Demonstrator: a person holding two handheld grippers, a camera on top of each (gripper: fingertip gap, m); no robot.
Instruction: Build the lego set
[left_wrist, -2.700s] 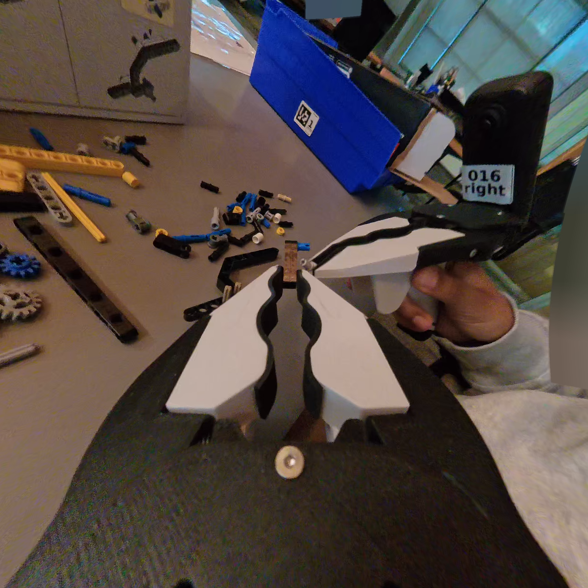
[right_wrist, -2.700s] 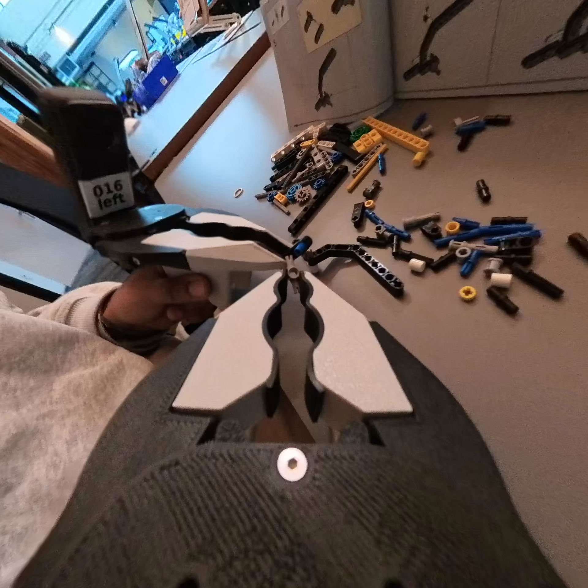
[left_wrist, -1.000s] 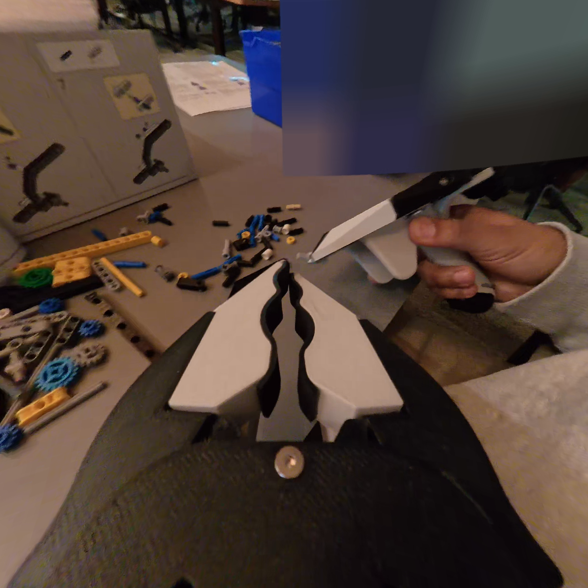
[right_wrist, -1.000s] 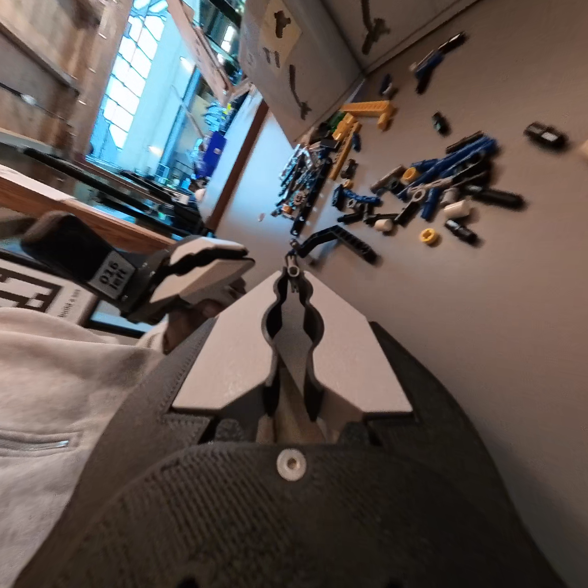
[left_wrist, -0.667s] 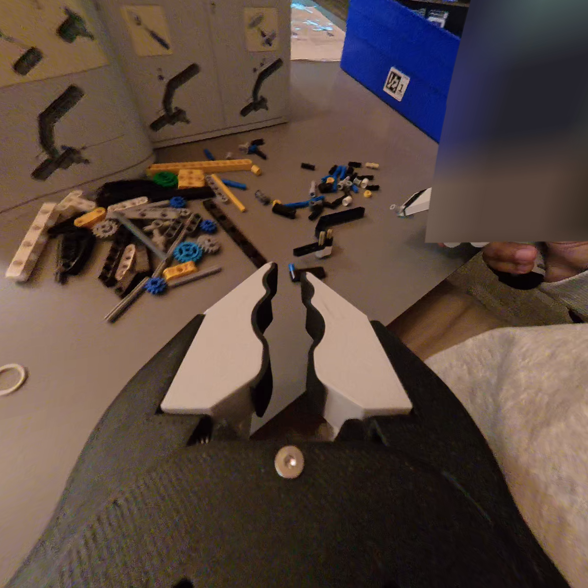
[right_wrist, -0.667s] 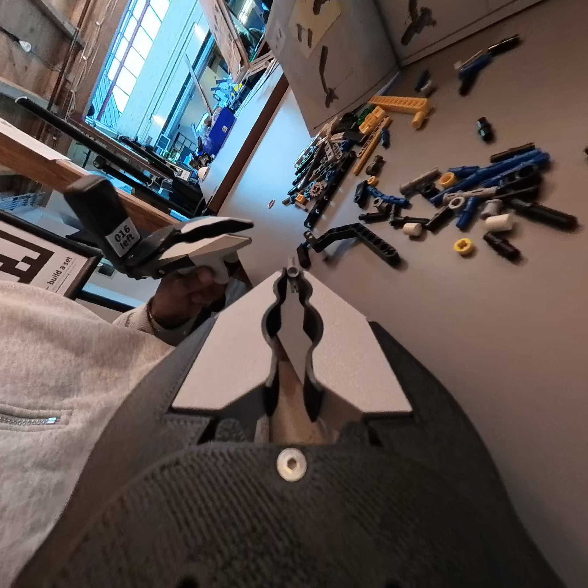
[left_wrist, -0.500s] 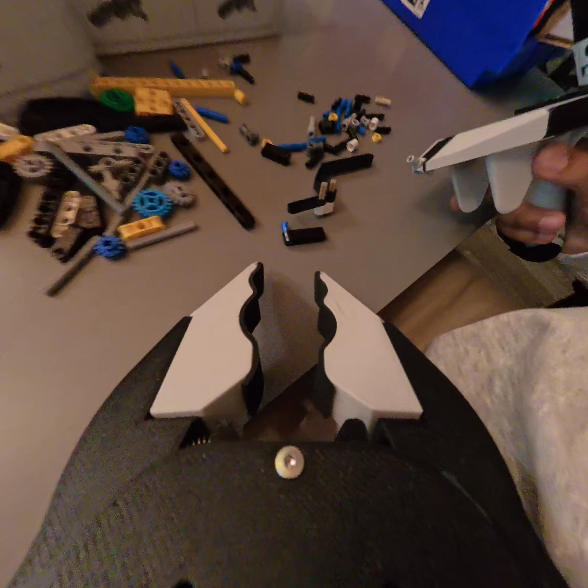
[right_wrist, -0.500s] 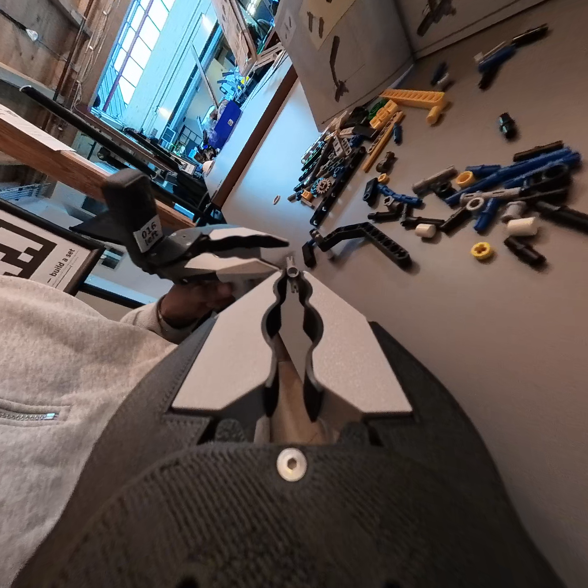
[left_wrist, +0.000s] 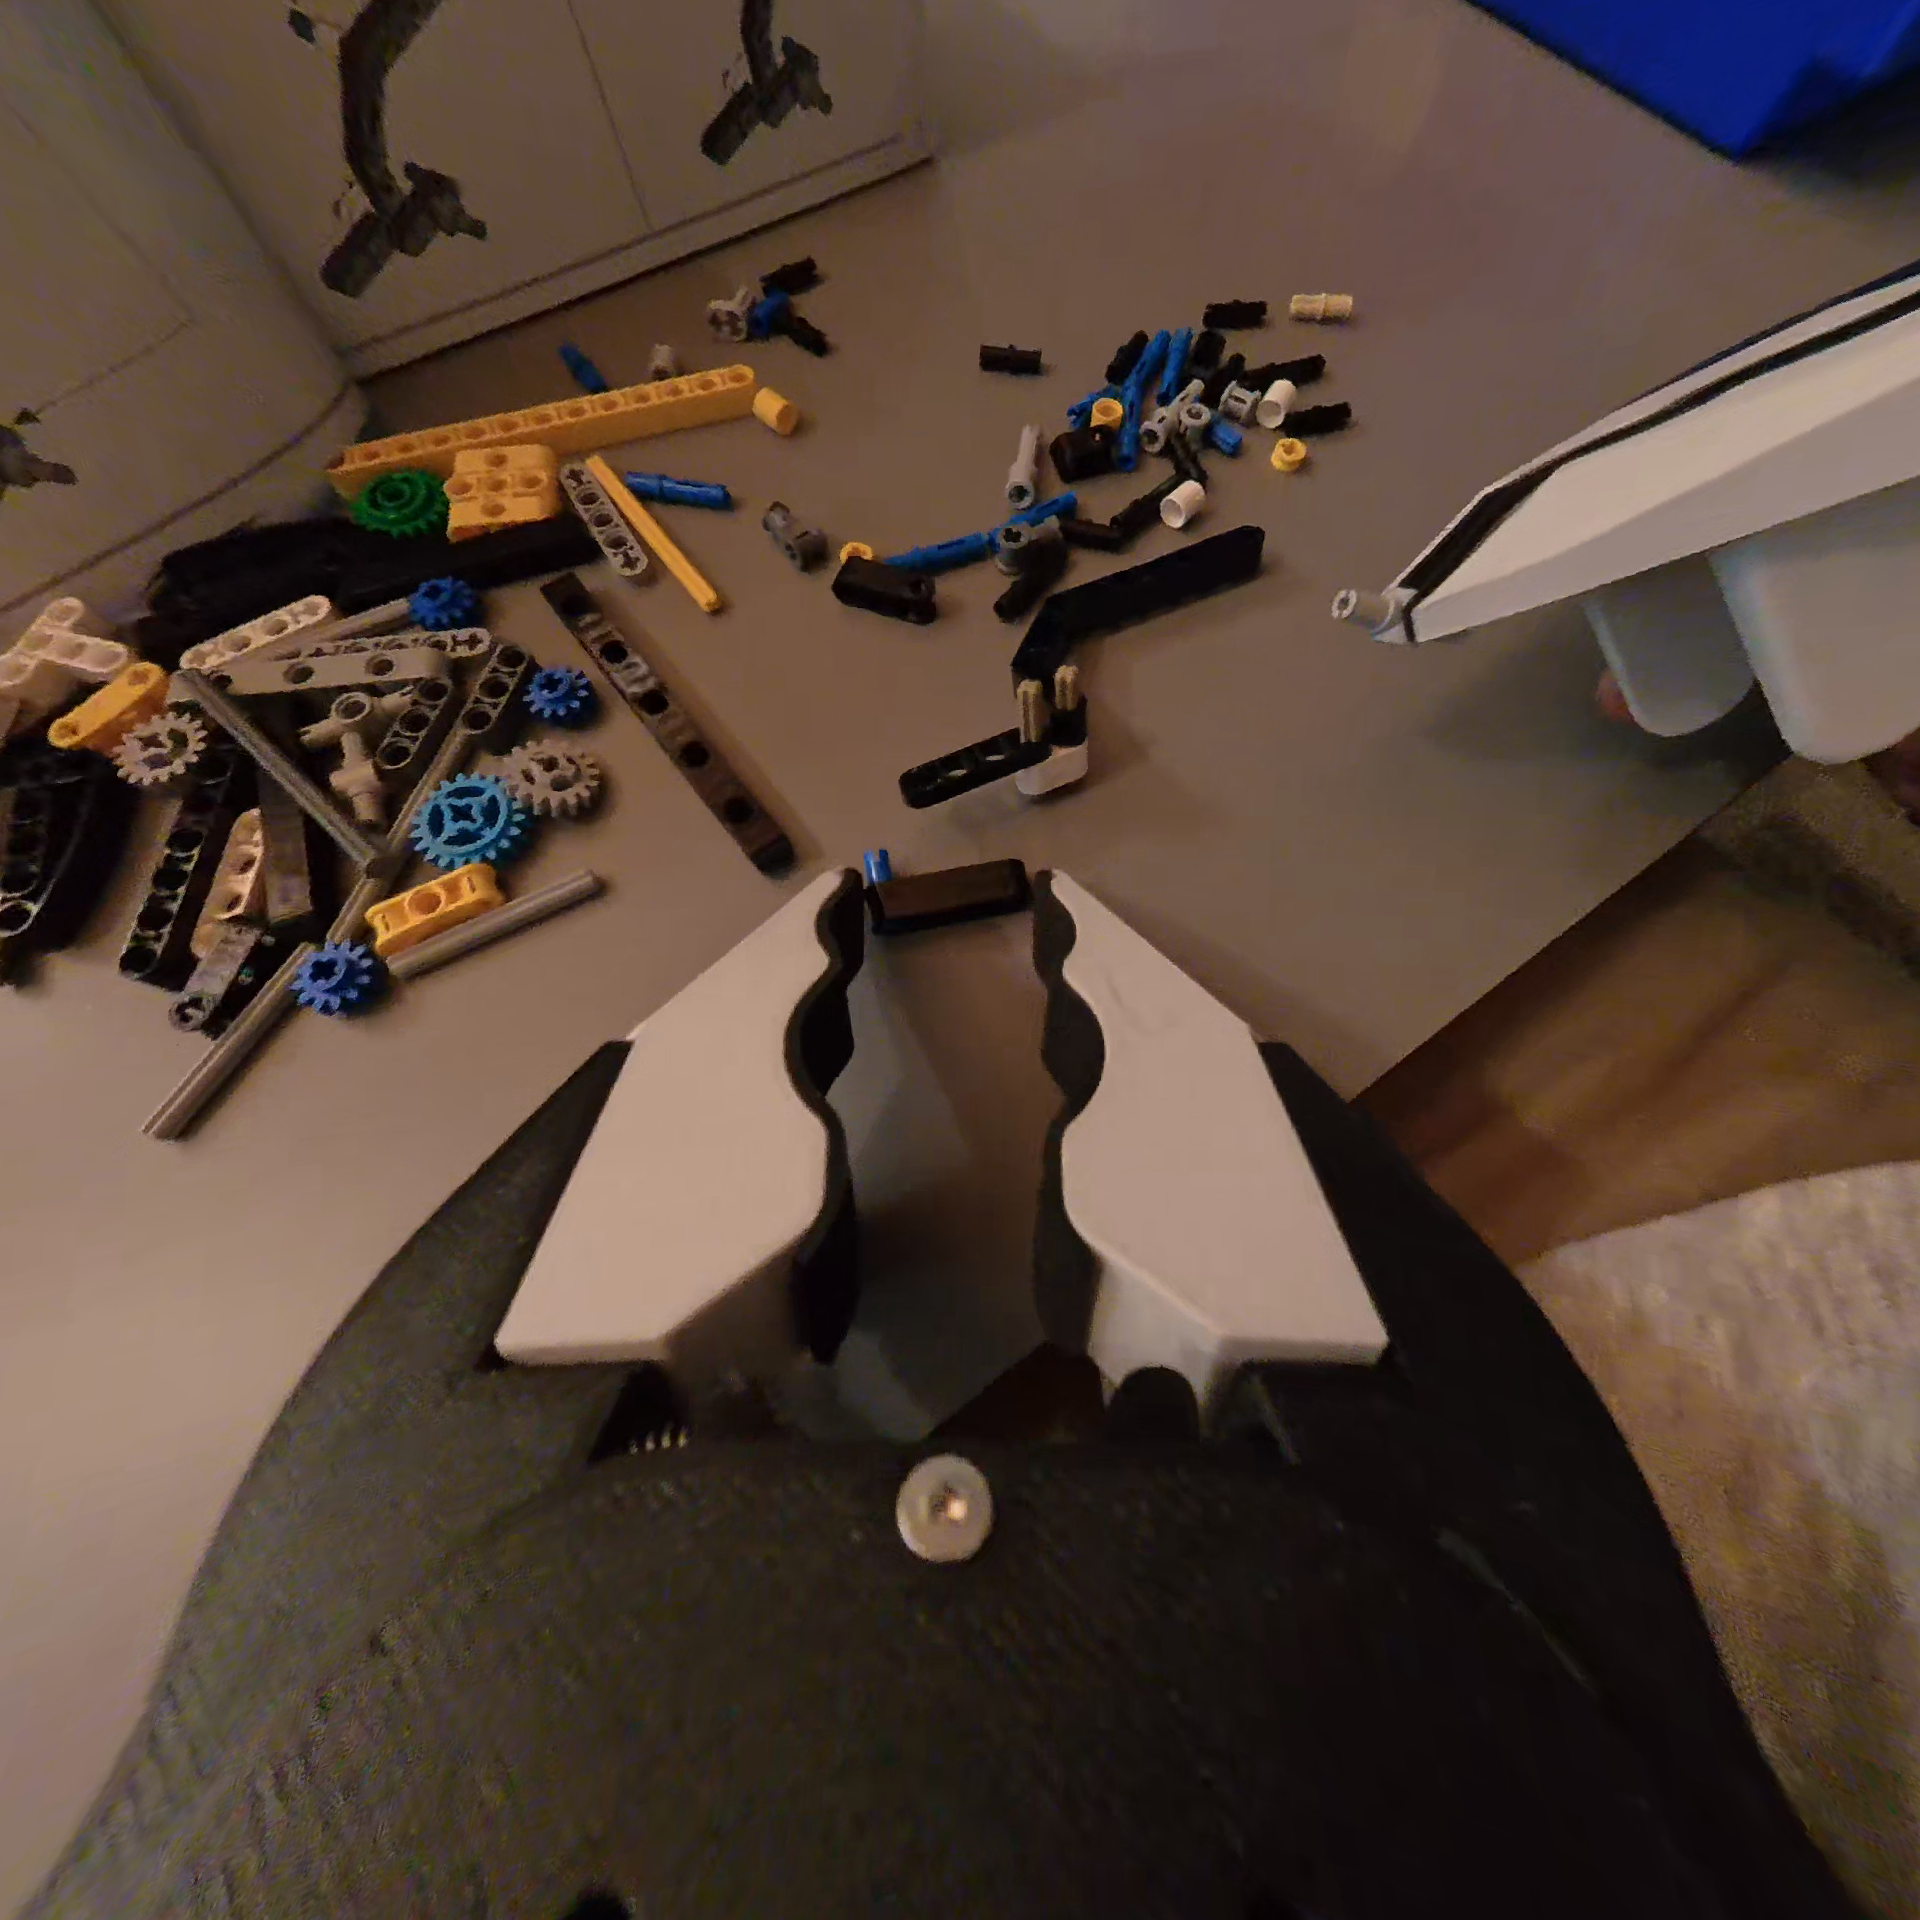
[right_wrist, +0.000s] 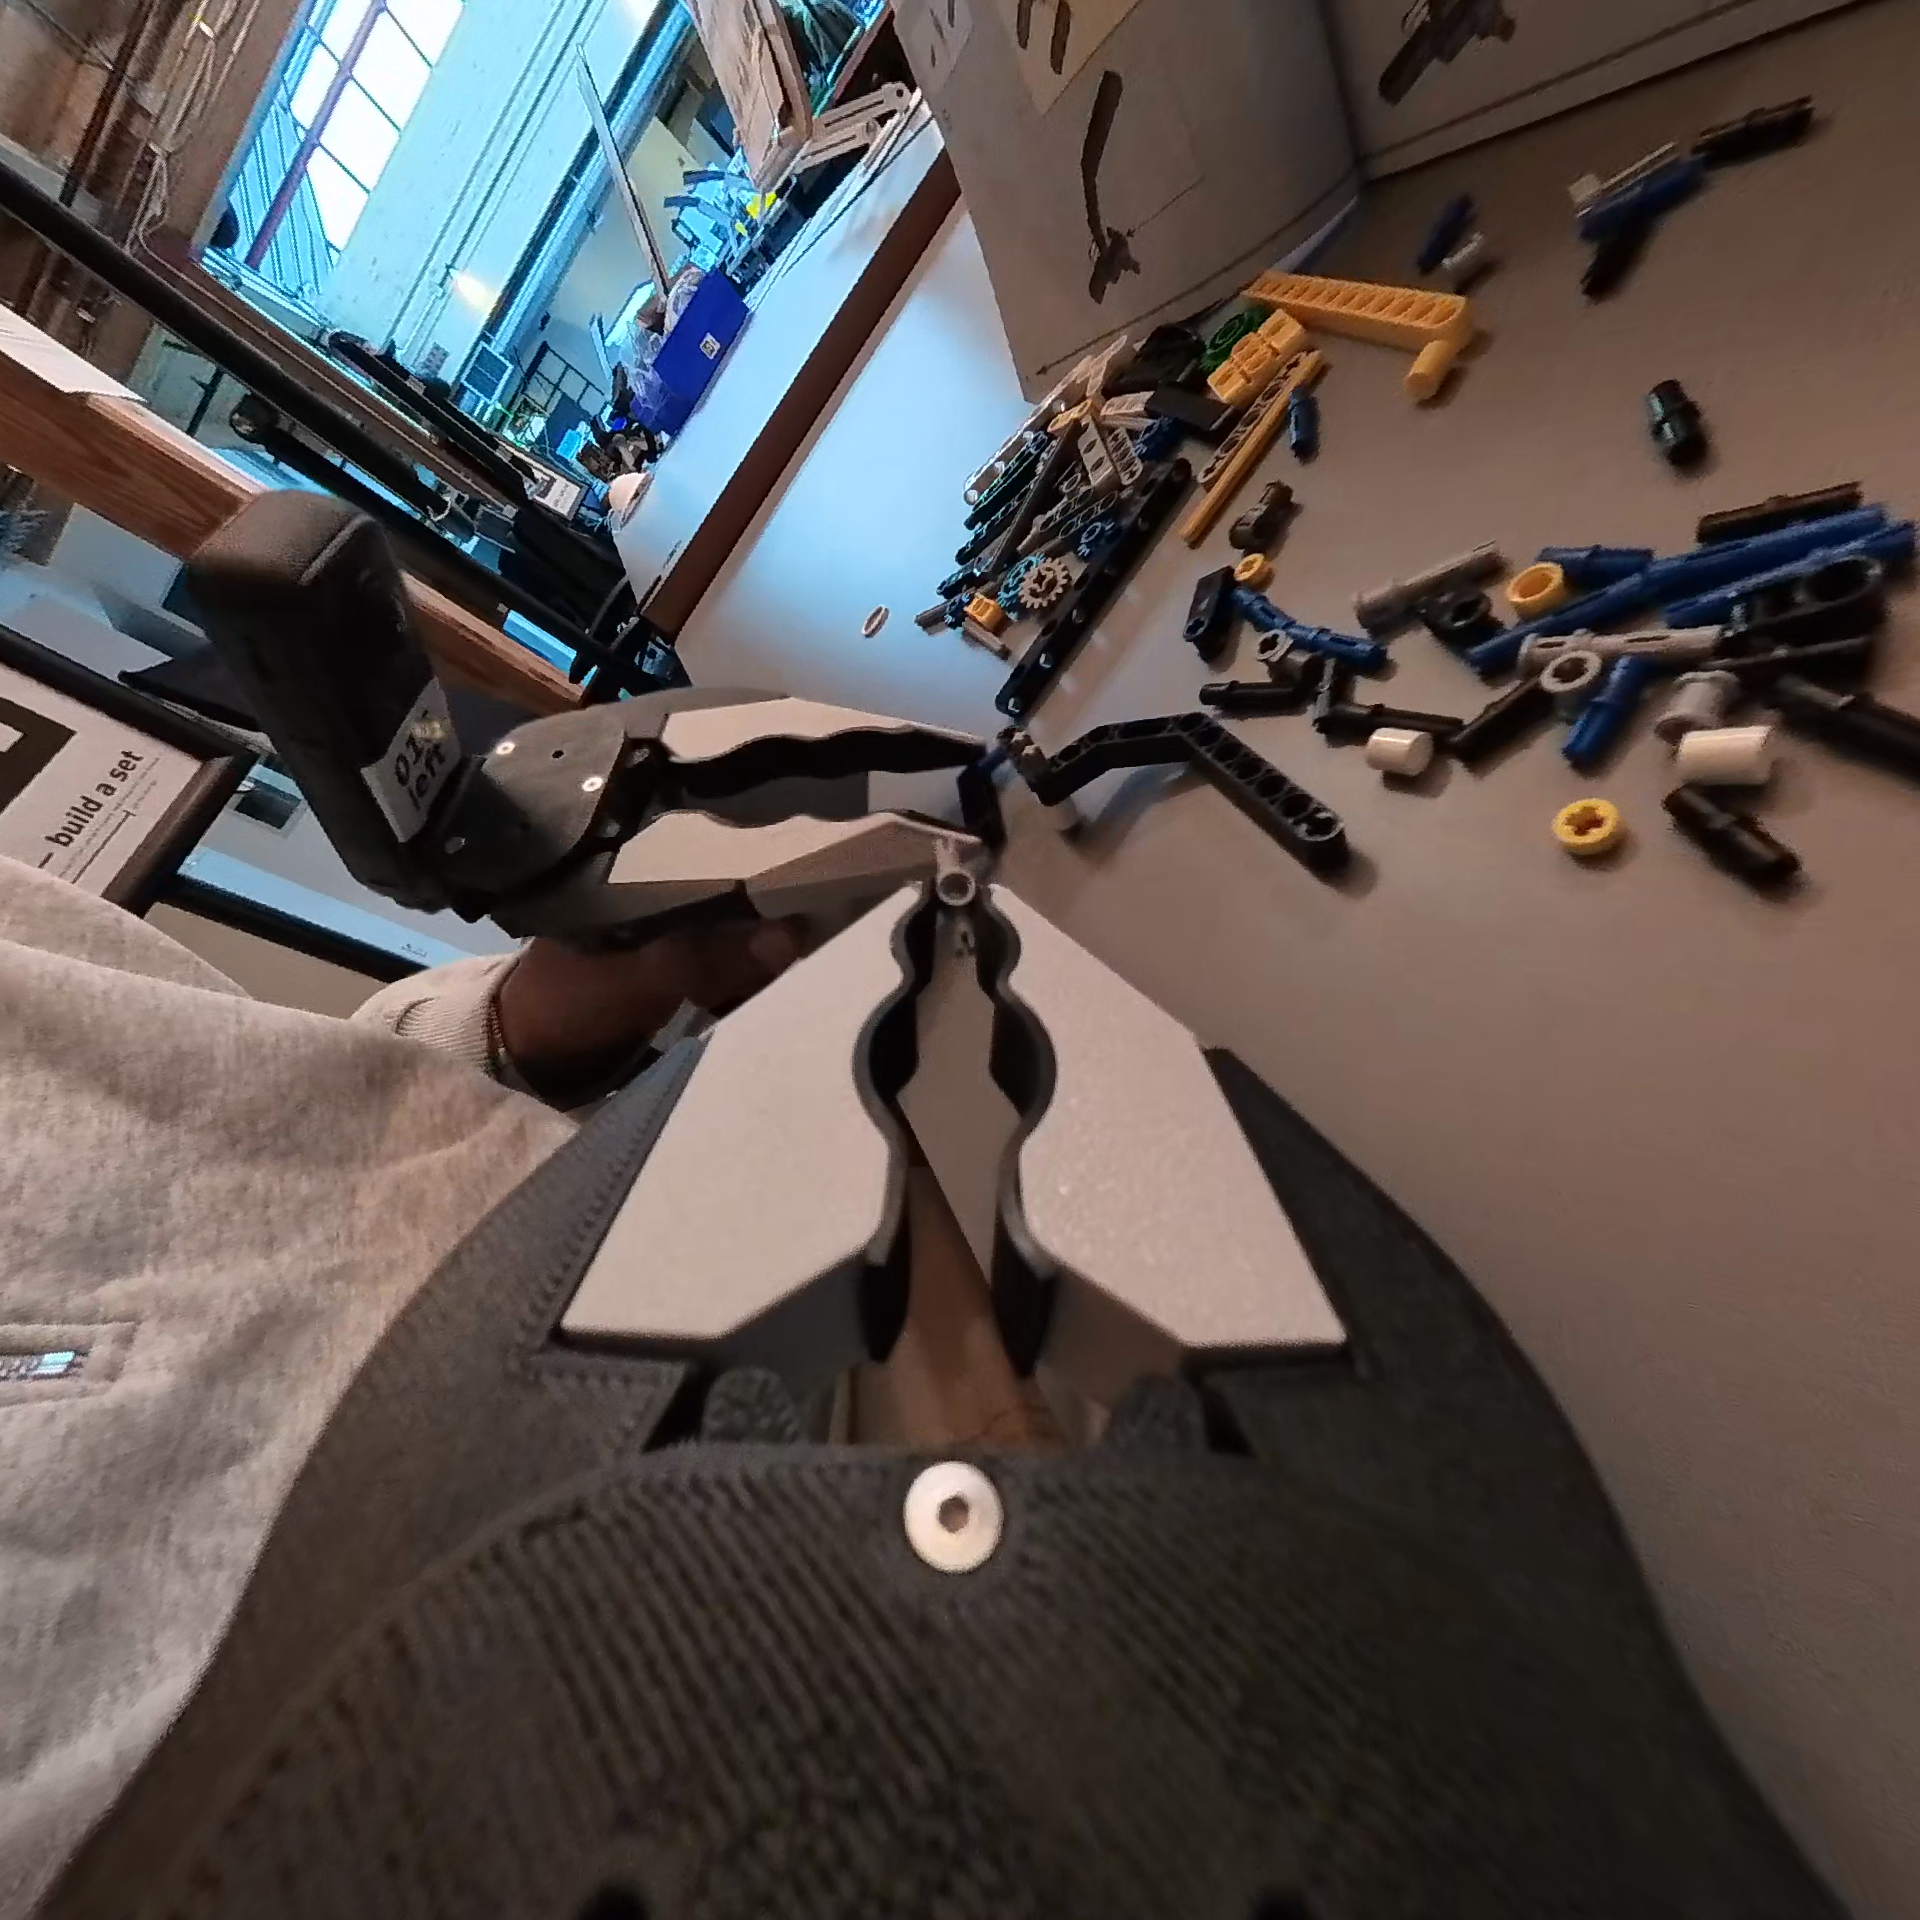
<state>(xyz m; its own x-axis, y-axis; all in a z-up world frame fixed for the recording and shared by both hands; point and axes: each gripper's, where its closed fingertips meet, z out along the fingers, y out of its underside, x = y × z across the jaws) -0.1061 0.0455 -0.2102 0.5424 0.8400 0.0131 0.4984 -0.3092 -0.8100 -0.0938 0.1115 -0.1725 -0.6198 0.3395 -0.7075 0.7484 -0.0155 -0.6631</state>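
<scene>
Lego parts lie scattered over the grey table (left_wrist: 1195, 831). One short black beam (left_wrist: 948, 891) with a blue pin (left_wrist: 876, 861) at its left end sits on the table between the fingertips of the left gripper (left_wrist: 945, 899); the jaws stand apart at about the beam's length, one tip at each end, and whether they press on it cannot be told. In the right wrist view the same gripper (right_wrist: 977, 795) reaches in from the left with both tips at the small black piece by the table's near edge.

The right gripper (right_wrist: 954, 896) has its jaws nearly closed on a small grey connector (right_wrist: 954, 883), which pokes out past the tips. In the left wrist view it (left_wrist: 1387, 615) hangs above the table at the right, well apart from the beam, the grey part (left_wrist: 1351, 604) at its tip.

Just beyond the beam lies a bent black liftarm (left_wrist: 1081, 644) with a white piece (left_wrist: 1055, 769) and two tan pins at its elbow. Farther off is a cluster of blue, black and grey pins (left_wrist: 1174, 416). To the left a pile holds a long yellow beam (left_wrist: 551, 421), a green gear (left_wrist: 400, 504), blue gears (left_wrist: 462, 821) and grey axles (left_wrist: 374, 997). A grey sleeve (right_wrist: 208, 1091) covers the arm behind the left gripper
</scene>
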